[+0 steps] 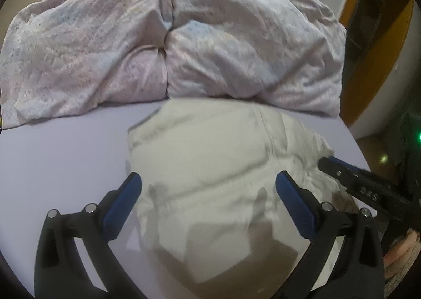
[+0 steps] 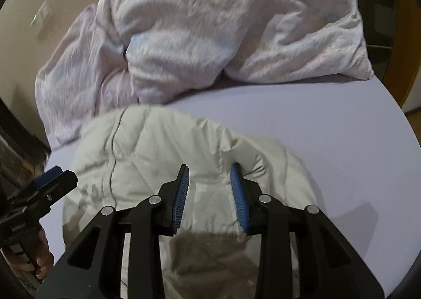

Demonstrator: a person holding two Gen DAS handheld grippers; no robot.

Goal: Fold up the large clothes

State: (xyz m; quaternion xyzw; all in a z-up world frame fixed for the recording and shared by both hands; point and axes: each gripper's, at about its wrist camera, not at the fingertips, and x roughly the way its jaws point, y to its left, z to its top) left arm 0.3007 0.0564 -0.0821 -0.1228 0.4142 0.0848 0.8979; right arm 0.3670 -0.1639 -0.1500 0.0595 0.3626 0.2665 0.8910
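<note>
Pale garment (image 1: 210, 167) lies on the bed sheet (image 1: 65, 154) — no containers visible.

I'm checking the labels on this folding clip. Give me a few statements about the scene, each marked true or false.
1. The pale garment lies on a lilac bed sheet. True.
2. The left tool is clamped shut on the garment. False: its fingers stand wide apart above the cloth.
3. Crumpled pinkish bedding is piled beyond the garment. True.
4. The garment is dark blue. False: it is off-white.
5. The right tool hovers over bare sheet only. False: garment lies beneath and between its fingers.
</note>
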